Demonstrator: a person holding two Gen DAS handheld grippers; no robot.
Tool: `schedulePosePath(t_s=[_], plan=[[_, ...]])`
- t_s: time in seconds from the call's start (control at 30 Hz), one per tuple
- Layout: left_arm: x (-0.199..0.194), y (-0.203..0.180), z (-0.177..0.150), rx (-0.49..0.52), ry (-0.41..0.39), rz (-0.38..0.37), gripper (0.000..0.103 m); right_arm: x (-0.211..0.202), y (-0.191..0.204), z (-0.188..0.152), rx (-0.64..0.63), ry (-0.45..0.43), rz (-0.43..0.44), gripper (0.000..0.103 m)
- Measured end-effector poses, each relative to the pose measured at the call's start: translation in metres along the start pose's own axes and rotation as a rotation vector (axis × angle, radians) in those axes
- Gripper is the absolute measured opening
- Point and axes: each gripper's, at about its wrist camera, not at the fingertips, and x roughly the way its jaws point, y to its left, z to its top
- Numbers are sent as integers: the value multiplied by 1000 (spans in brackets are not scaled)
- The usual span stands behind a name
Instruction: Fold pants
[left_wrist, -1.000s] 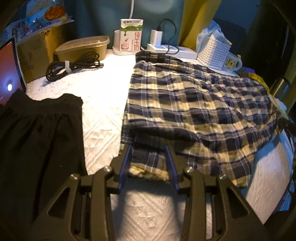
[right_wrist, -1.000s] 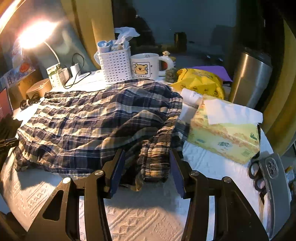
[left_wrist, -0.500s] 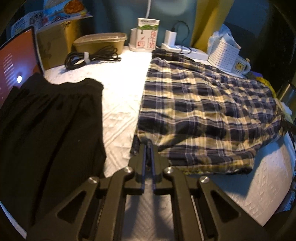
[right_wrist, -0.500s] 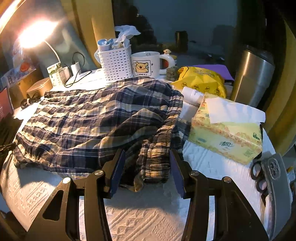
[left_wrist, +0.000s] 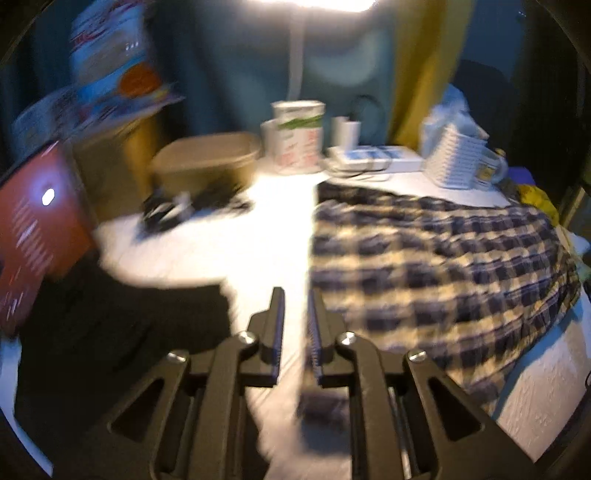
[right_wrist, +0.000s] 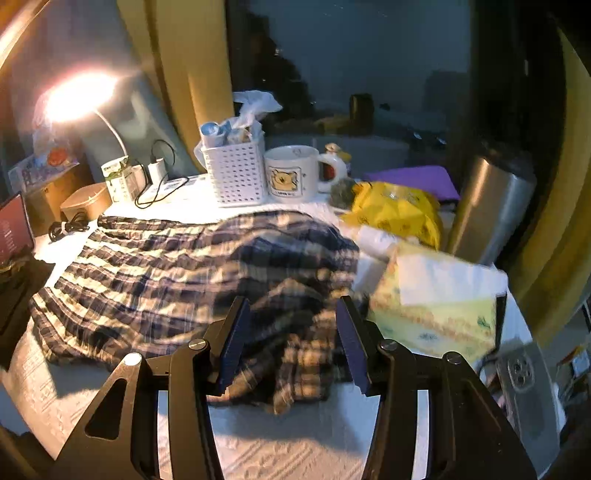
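Note:
The plaid pants (left_wrist: 443, 266) lie spread on the white textured table cover (left_wrist: 273, 236), blurred in the left wrist view. My left gripper (left_wrist: 295, 295) hangs above the cover just left of the pants' near hem. Its jaws are opening, with a narrow gap and only white cover showing between them. A blurred dark scrap shows under its right finger. In the right wrist view the pants (right_wrist: 184, 266) end in a bunched waistband that lies between and below the fingers of my right gripper (right_wrist: 291, 306). That gripper is open, its pads clear of the cloth.
A black garment (left_wrist: 110, 325) lies to the left, beside a lit laptop screen (left_wrist: 33, 229). A cable coil (left_wrist: 184, 206), brown container (left_wrist: 207, 162) and milk carton (left_wrist: 299, 136) stand at the back. A tissue box (right_wrist: 436, 310), phone (right_wrist: 524, 391), steel flask (right_wrist: 491, 206), mug (right_wrist: 291, 173) and basket (right_wrist: 236, 173) crowd the right.
My left gripper closed at the pants' near hem, then rose and drew back to the left, its jaws parting slightly. The right gripper lifted a little above the waistband, still open.

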Motion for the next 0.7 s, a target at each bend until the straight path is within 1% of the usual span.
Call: schedulePosePath(t_s=[0.1, 0.2, 0.33, 0.47, 0.57, 0.6, 0.67, 0.7], plan=[[22, -21, 26, 78, 2, -64, 15, 14, 9, 14, -25, 0, 11, 51], [55, -45, 52, 137, 16, -135, 19, 33, 26, 28, -60, 2, 49, 51], [93, -64, 72, 186, 45, -175, 23, 67, 49, 49, -79, 31, 97, 51], [136, -66, 87, 203, 115, -201, 25, 102, 75, 65, -91, 104, 142, 51], [157, -63, 94, 202, 147, -220, 26, 129, 93, 74, -89, 142, 221, 51], [165, -61, 96, 195, 160, -222, 26, 138, 96, 75, -81, 163, 230, 51], [179, -55, 98, 171, 180, -230, 27, 164, 96, 76, -26, 234, 196, 51], [185, -52, 100, 156, 181, -233, 27, 181, 92, 75, 28, 281, 172, 51]])
